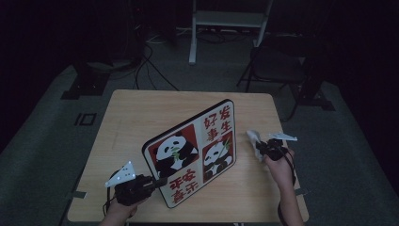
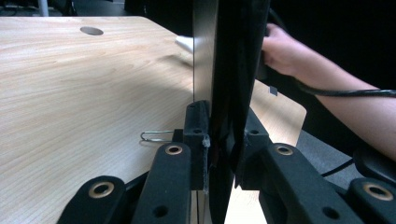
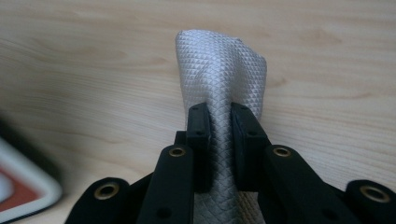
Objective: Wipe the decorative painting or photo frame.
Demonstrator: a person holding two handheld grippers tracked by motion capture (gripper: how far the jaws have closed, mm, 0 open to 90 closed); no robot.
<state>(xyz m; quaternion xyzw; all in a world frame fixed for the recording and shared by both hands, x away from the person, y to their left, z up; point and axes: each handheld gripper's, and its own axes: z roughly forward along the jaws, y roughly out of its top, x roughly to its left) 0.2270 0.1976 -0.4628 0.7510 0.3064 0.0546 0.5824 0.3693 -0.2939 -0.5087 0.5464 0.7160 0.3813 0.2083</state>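
Holding the flat rectangular panda picture board with red Chinese characters upright on its lower edge, the left gripper has its jaws clamped on the board's near left edge; the left gripper view shows that black edge pinched between them. The board stands tilted across the middle of the pale wooden table, its printed face turned toward the near side. Just beside its right edge, the right gripper is pinched shut on a crumpled white textured cloth, whose free end sticks up past the jaws in the right gripper view.

The likeliest trouble is the board tipping. It is gripped at one corner only, so a sideways push from the cloth could twist it in the jaws or slide its lower edge across the smooth wood. Pressing hard near the far top corner would give that push the most leverage. The cloth is also held by a narrow fold and could slip free under drag. A thin wire paper clip lies on the table beside the left jaws and might get swept off.
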